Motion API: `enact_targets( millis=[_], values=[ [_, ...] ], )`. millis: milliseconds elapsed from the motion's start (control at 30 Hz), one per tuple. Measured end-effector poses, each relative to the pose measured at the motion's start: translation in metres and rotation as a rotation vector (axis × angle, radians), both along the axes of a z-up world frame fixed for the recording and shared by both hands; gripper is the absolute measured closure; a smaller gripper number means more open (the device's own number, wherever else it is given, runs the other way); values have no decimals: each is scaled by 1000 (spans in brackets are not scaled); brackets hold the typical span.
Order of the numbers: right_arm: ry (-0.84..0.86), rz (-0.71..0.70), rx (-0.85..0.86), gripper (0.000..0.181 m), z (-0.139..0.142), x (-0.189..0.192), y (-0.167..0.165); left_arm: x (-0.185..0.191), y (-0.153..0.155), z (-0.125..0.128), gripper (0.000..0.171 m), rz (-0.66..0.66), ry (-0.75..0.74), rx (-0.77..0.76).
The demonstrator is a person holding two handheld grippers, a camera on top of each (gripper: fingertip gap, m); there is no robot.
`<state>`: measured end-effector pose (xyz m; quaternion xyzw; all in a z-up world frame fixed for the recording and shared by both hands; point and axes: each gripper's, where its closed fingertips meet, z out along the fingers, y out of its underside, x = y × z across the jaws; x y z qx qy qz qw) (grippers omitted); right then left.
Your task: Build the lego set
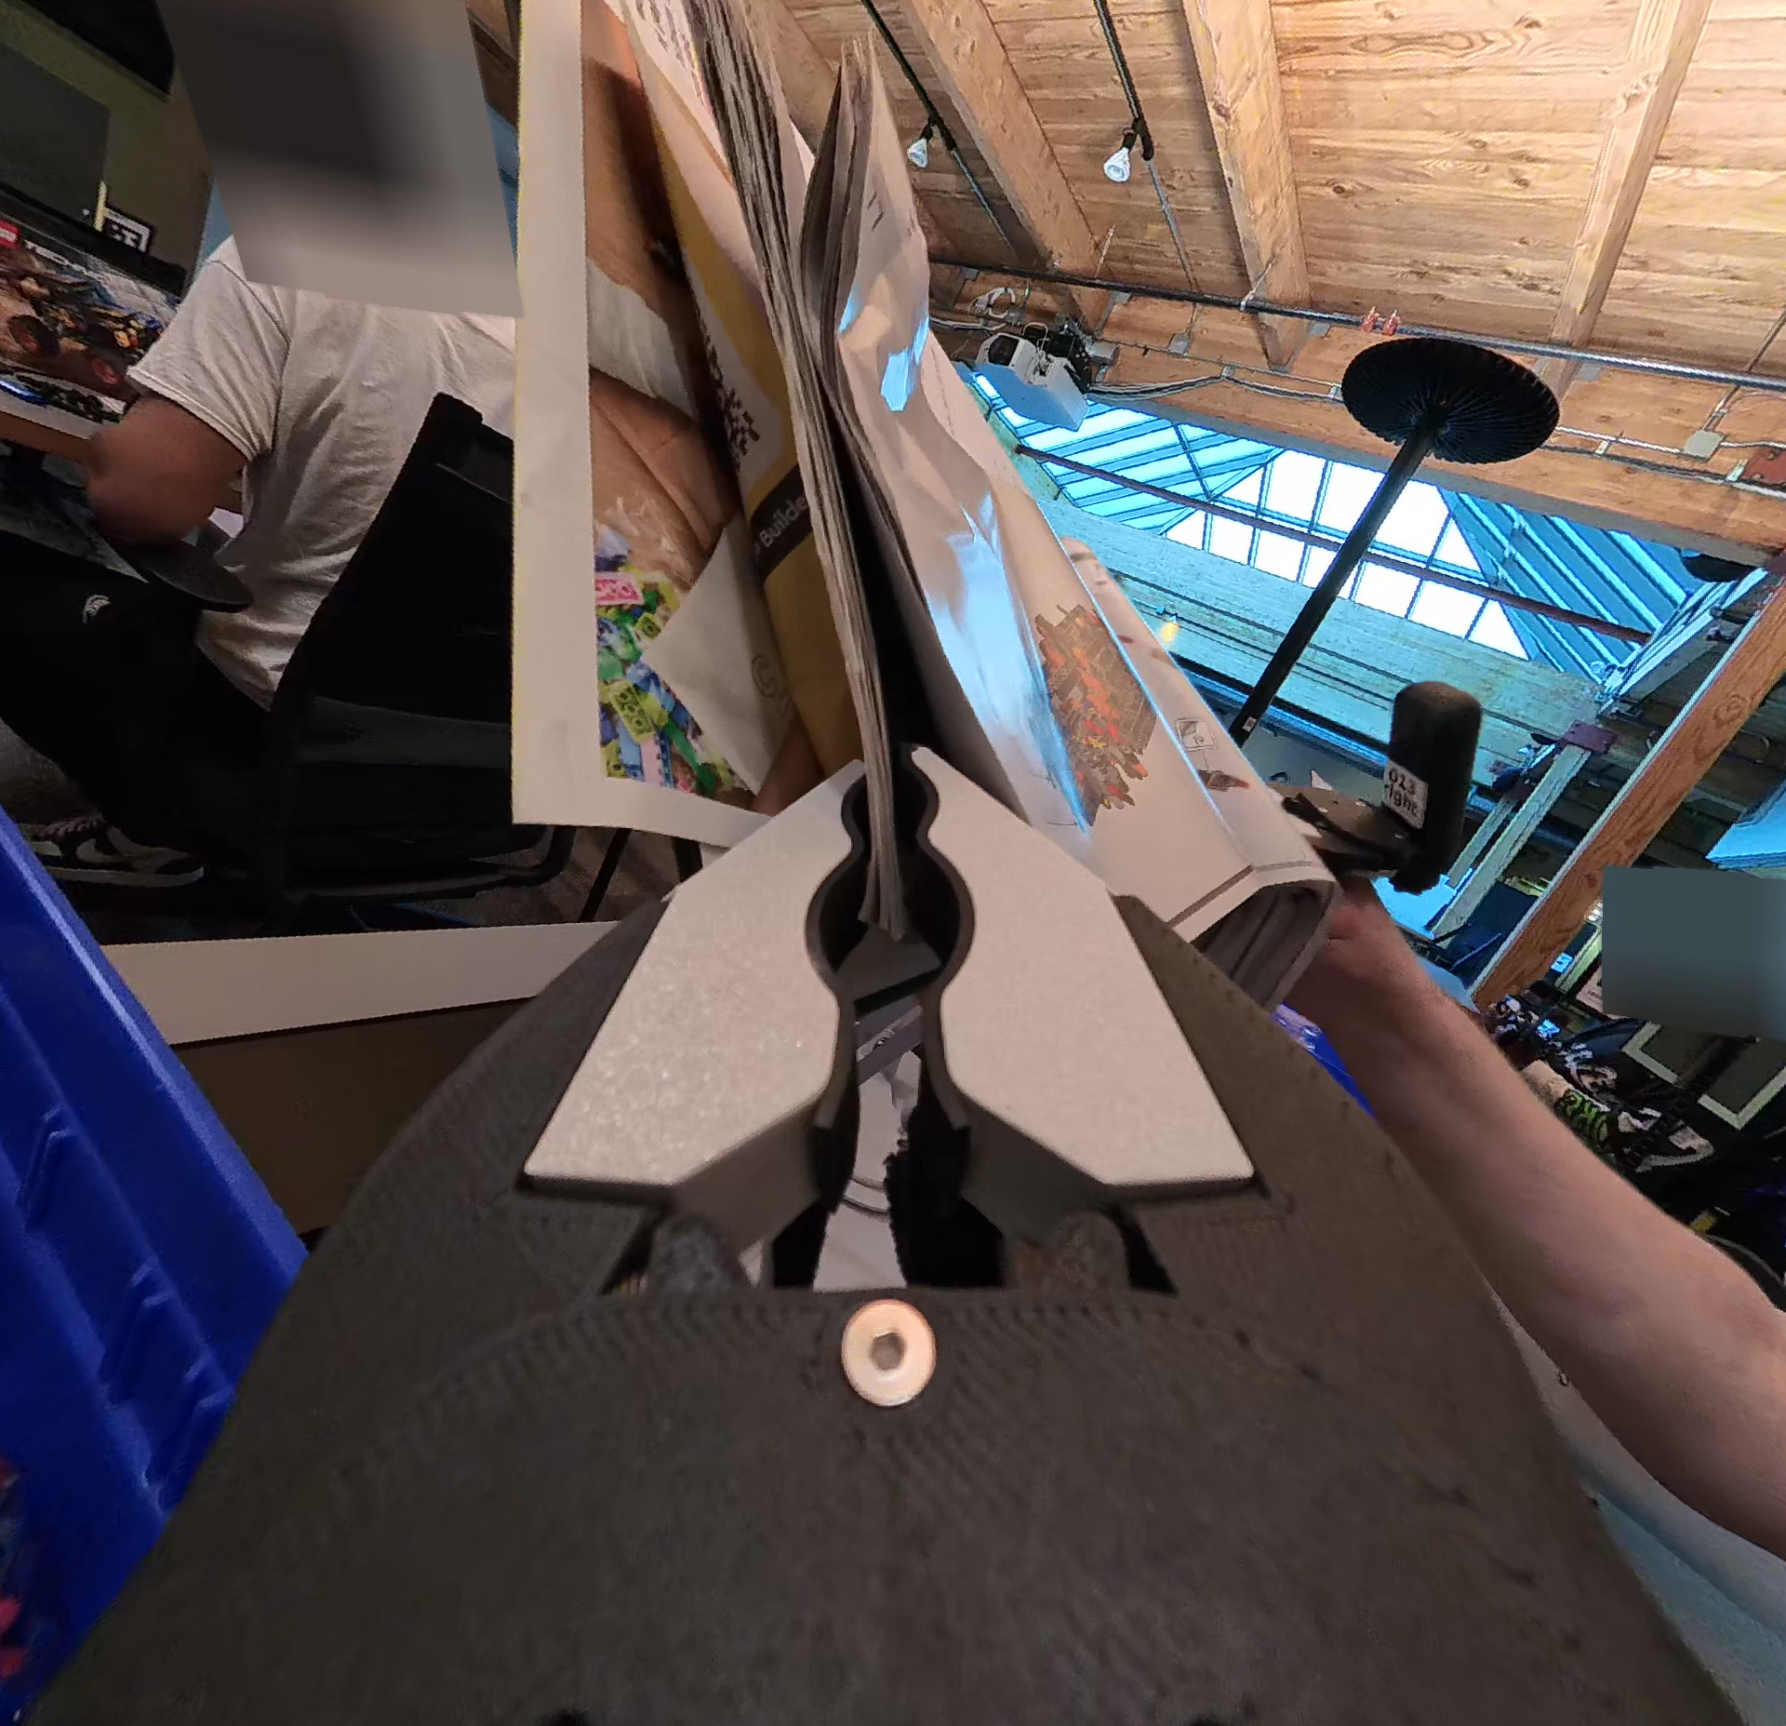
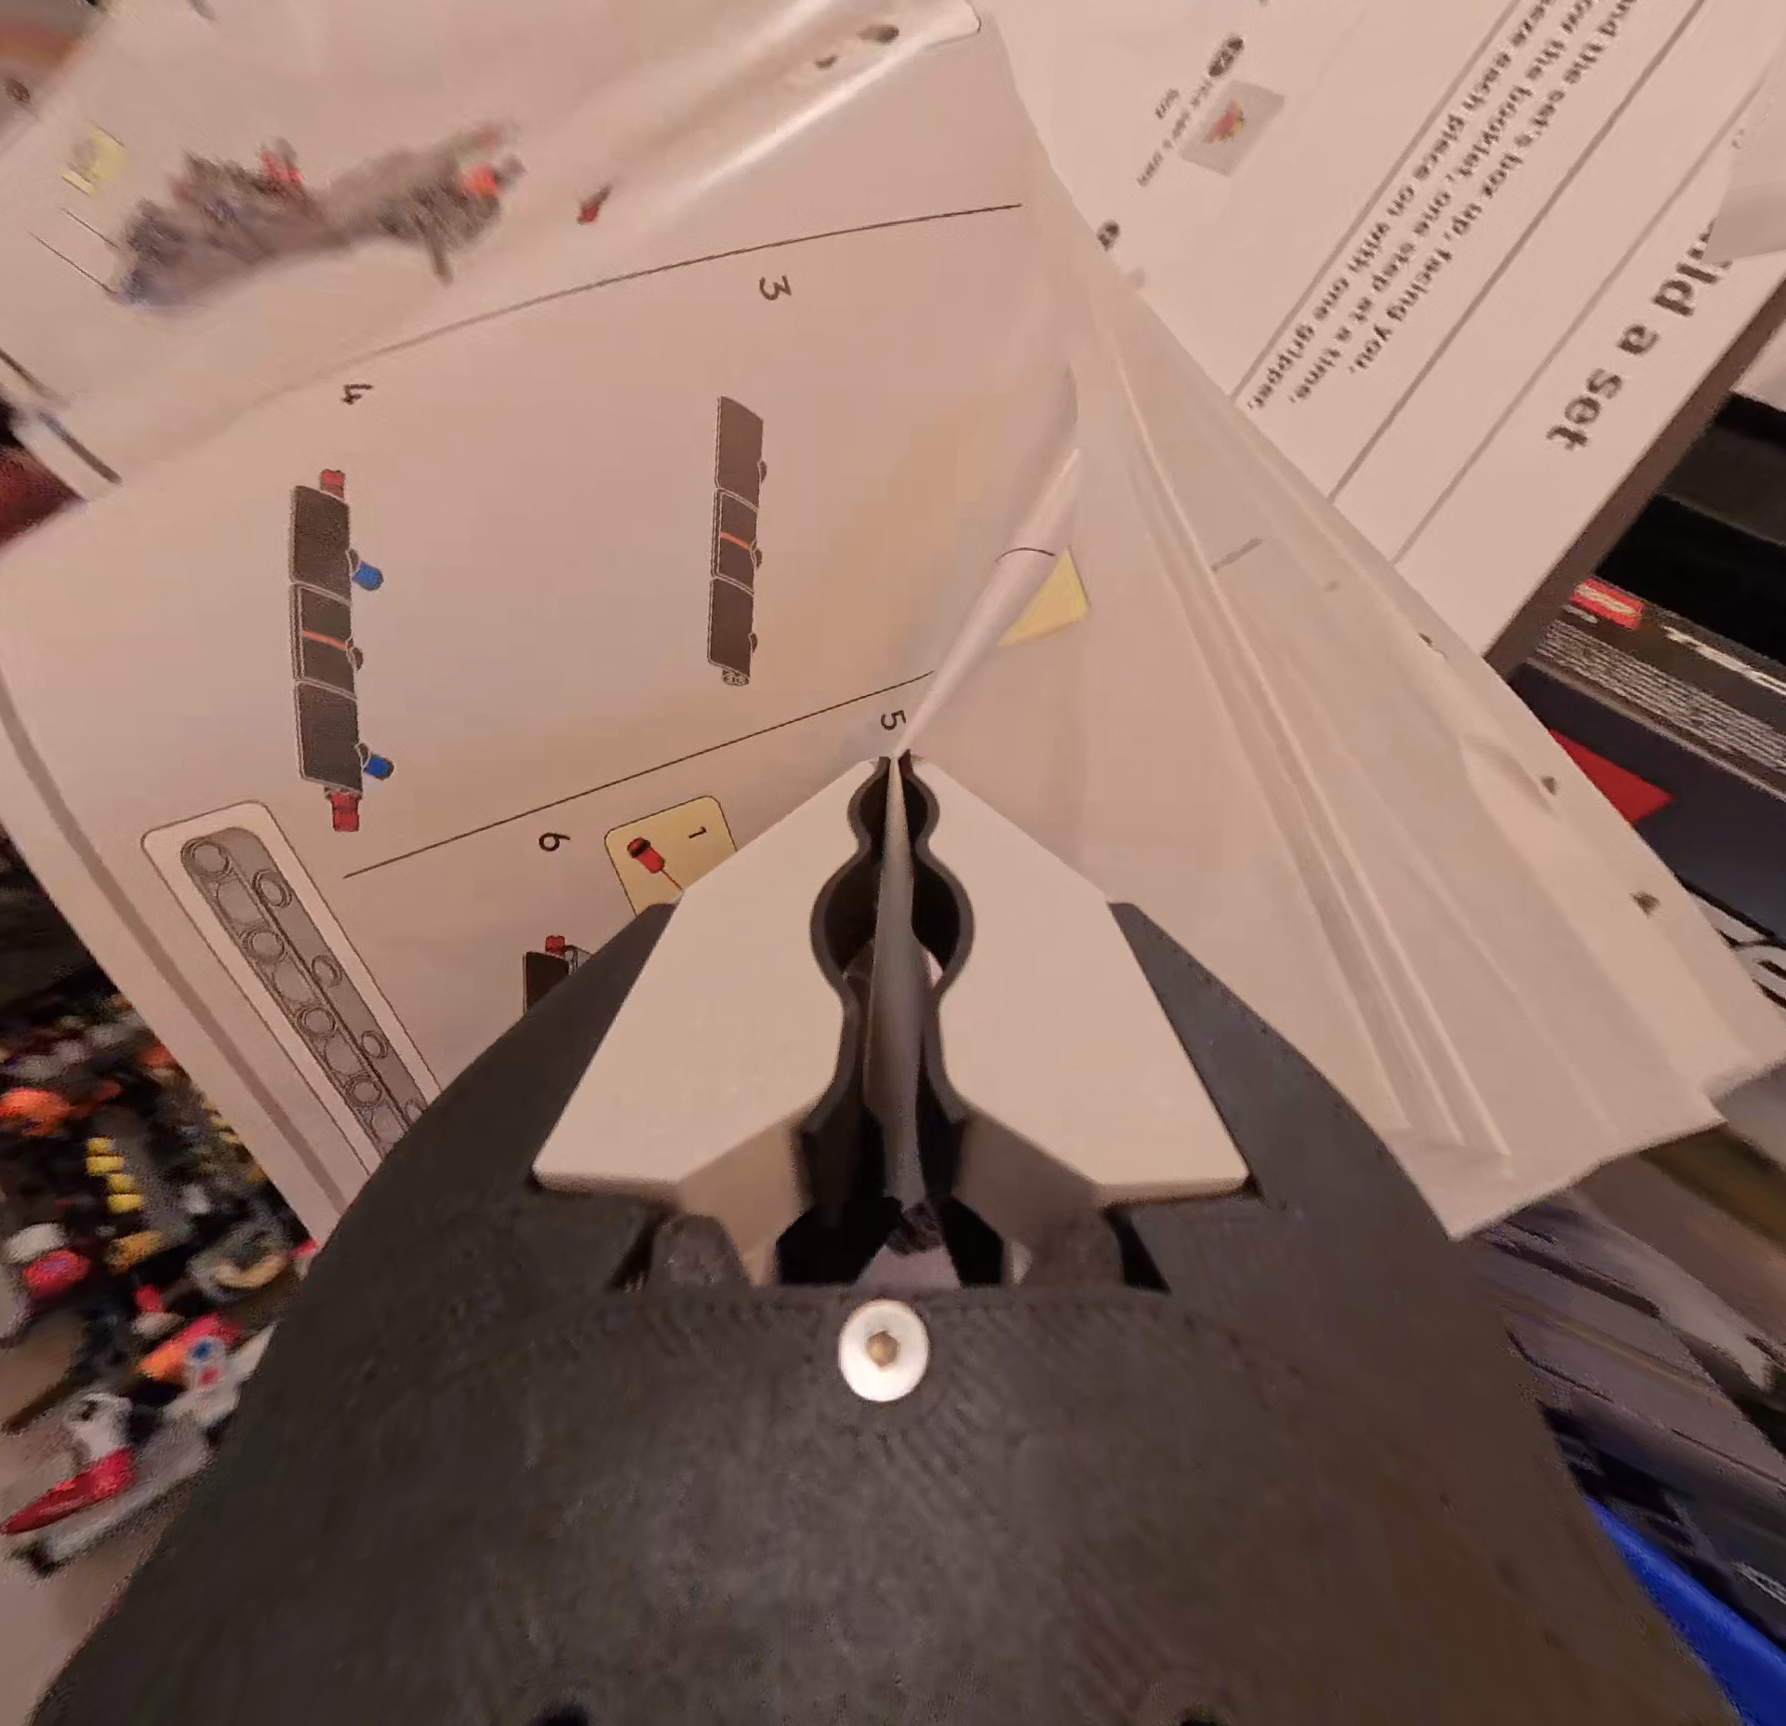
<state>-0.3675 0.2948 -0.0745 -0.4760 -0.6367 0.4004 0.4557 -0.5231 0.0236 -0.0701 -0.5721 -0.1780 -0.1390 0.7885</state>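
The instruction booklet (image 1: 966, 539) is held up in the air, partly fanned open. My left gripper (image 1: 884, 771) is shut on a thick bunch of its pages, whose edges sit between the pads. My right gripper (image 2: 894, 761) is shut on a single thin page (image 2: 1005, 597) of the same booklet, pinched edge-on at the fingertips. The open page (image 2: 541, 520) to the left shows numbered building steps with dark beams. The right gripper's handle (image 1: 1435, 761) shows behind the booklet's lower right corner, with the forearm (image 1: 1546, 1196) below it.
Loose lego pieces (image 2: 116, 1245) lie scattered at lower left. A white printed sheet (image 2: 1498, 230) stands behind the booklet, with a dark set box (image 2: 1662, 674) beside it. A blue bin (image 1: 97, 1196) is at my left. A person (image 1: 319, 404) sits beyond it. Some 30 cm of space lies between my two pairs of fingers.
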Motion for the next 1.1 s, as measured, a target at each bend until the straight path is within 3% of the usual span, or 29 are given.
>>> enact_targets(
  millis=[100,267,300,367,400,433,500,567,667,767,867,1100],
  values=[
    [56,98,-98,181,22,2,-24,0,0,0,171,-2,-2,2],
    [188,280,-205,181,84,-2,-89,-1,0,0,171,-1,-2,2],
    [207,322,-213,173,94,-6,-106,0,0,0,171,0,-2,2],
    [204,508,-239,126,109,-9,-157,0,0,0,171,0,-2,1],
    [187,601,-258,112,114,-6,-180,0,0,0,171,0,-1,1],
    [195,650,-276,117,120,-2,-191,0,0,0,171,-1,-1,0],
    [289,587,-261,121,135,7,-172,0,-1,1,171,-2,2,0],
    [354,424,-236,114,137,16,-123,0,-1,1,171,-2,3,0],
    [256,74,-108,103,95,17,-30,-1,0,1,171,-6,-6,7],
    [137,-110,-59,103,43,17,29,-1,0,0,171,-6,-11,10],
    [23,-171,-33,107,-1,8,51,0,0,1,171,2,-2,4],
    [41,-191,80,137,-4,0,46,-1,1,-1,171,5,1,-4]
  ],
)
